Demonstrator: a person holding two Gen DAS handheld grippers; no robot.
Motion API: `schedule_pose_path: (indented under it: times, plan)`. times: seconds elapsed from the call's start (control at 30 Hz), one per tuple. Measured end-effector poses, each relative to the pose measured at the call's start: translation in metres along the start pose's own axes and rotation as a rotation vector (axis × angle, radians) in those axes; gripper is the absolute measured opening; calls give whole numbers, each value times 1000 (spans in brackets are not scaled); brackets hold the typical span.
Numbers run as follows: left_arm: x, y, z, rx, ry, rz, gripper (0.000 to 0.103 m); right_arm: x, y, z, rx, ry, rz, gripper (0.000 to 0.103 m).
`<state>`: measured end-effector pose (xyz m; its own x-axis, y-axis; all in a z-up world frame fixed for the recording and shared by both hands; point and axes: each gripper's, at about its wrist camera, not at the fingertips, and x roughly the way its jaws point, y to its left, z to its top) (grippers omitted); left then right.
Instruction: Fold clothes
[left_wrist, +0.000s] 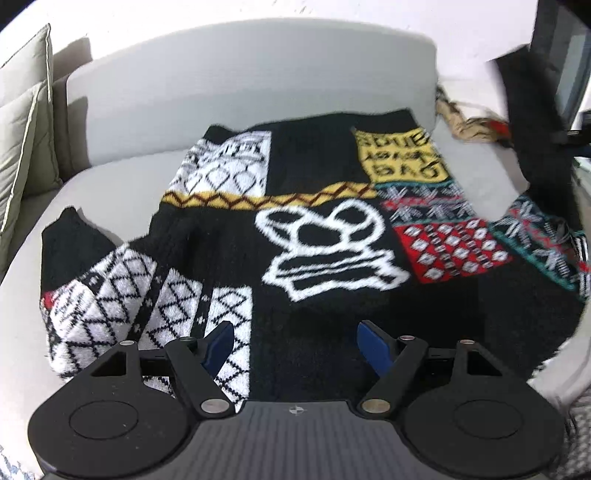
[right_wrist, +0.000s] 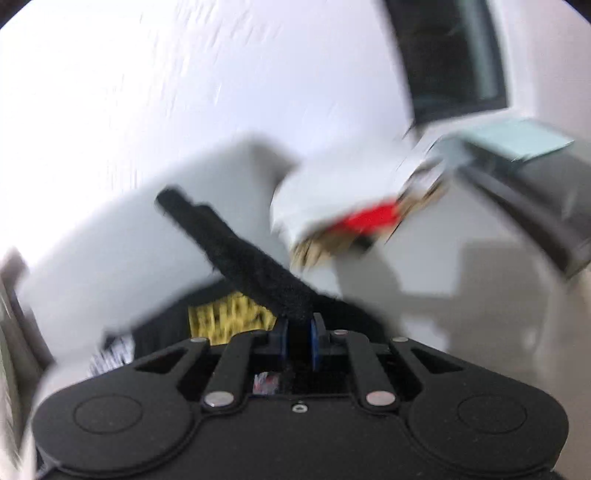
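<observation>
Nearest me, my left gripper (left_wrist: 295, 341) hangs wide open, holding nothing, over the patterned sweater (left_wrist: 295, 236) lying spread on the sofa (left_wrist: 221, 81). My right gripper (right_wrist: 297, 339) pinches its black sleeve (right_wrist: 236, 251), lifted. Folding has barely begun.

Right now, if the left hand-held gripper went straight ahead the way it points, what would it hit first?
Most likely the sweater: the open left hand-held gripper points down at its black part just below the white skull, though depth is hard to judge.
</observation>
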<state>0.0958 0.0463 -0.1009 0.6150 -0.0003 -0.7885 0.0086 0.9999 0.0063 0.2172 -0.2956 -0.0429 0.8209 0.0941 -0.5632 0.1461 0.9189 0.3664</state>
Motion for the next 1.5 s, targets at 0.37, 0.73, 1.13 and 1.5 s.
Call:
schedule_pose_path:
  times: [0.37,0.73,1.13,1.5]
  plan:
    - [-39,-22,-8,21,4,-92,74,-23,-202,-5,407,84,-283,27]
    - [-44,-5,-40,29,5,14,78,-85,-133,-55,273,152,45,58]
    - [23,48,-68,-70,80,204,25,-38,23,-174,-160,423,200,36]
    - [-42,101,-75,-242,-97,19,55,-68,72,-169,-287,374,185,37]
